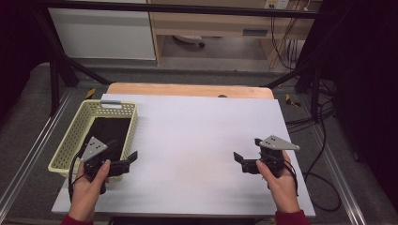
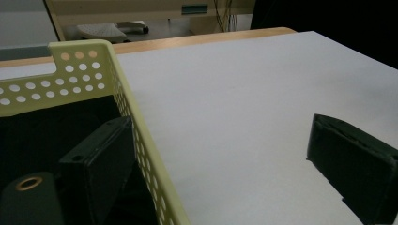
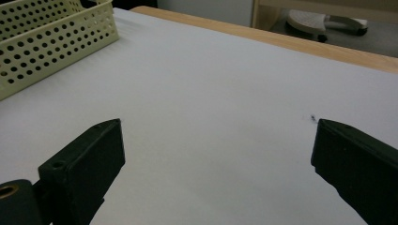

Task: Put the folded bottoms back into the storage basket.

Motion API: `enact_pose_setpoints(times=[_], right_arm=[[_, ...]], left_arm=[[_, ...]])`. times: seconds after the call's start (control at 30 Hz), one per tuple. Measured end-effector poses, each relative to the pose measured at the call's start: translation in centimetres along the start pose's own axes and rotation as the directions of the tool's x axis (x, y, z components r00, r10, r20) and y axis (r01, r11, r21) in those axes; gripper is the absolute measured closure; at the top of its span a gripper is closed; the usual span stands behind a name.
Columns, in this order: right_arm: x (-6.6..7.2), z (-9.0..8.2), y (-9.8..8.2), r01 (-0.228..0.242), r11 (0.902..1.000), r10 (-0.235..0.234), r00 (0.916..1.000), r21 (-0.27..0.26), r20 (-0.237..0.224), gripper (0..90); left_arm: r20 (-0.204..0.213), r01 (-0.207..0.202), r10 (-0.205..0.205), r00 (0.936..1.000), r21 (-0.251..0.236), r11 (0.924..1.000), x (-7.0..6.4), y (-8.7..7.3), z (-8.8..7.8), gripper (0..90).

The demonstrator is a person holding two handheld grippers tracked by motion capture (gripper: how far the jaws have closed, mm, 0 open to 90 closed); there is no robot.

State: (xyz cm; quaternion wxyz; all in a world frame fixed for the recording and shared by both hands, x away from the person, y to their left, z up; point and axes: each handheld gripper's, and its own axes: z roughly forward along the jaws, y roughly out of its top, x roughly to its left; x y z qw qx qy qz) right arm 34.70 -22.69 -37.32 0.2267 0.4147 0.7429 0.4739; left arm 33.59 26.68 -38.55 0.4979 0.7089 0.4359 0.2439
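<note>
Both grippers idle, basket already holding dark cloth

Left gripper (image 1: 123, 158) at perforated yellow basket (image 1: 75, 133) rim, fingers wide, empty; black cloth (image 1: 109, 131) lying inside. Right gripper (image 1: 244, 161) low over bare white surface (image 1: 197, 140), fingers wide, likely resting.

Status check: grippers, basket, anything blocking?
Left gripper open, jaws straddling basket wall. Right gripper open over the table. Dark item in basket.

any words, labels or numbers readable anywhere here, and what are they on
None can be read.
The yellow basket, the white table sheet and both tongs, left and right, bear no print.
A small plate on the wooden desk behind the table is too blurred to read.
</note>
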Motion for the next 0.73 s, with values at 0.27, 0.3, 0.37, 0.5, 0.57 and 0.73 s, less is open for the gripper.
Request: enact_pose_setpoints(times=[0.27, 0.3, 0.37, 0.5, 0.57, 0.73], right_arm=[[-1.5, -2.2, -3.8, 0.003, 0.9999, -0.002, 0.9949, -0.015, 0.101, 3.5], [-1.5, -2.3, -4.2, 0.000, 1.0000, 0.001, 0.9946, -0.009, 0.104, 3.5], [-1.7, -2.7, -4.7, -0.008, 0.9999, 0.009, 0.9947, -0.011, 0.102, 3.5], [-2.3, -2.8, -5.7, -0.041, 0.9991, 0.042, 0.9952, -0.012, 0.088, 3.6], [-2.4, -2.5, -6.2, -0.063, 0.9980, 0.063, 0.9953, 0.000, 0.074, 3.8], [-2.1, -1.6, -6.5, -0.051, 0.9984, 0.050, 0.9972, 0.026, 0.057, 3.7]], left_arm=[[-0.002, -0.022, 0.022, 0.9998, -0.009, 0.9997, 0.0, -0.8, 0.0, 8.5], [-0.004, -0.023, 0.023, 0.9997, -0.011, 0.9997, 0.0, -0.9, -0.1, 8.5], [-0.003, -0.012, 0.012, 0.9999, -0.013, 0.9998, 0.1, -0.9, -0.2, 8.5], [-0.007, -0.001, 0.000, 1.0000, -0.014, 0.9999, 0.3, -1.2, -0.4, 8.5], [-0.009, 0.002, -0.002, 1.0000, -0.011, 0.9999, 0.4, -1.3, -0.4, 8.5], [-0.015, 0.012, -0.012, 0.9998, -0.008, 0.9999, 0.5, -1.4, -0.3, 8.7]])
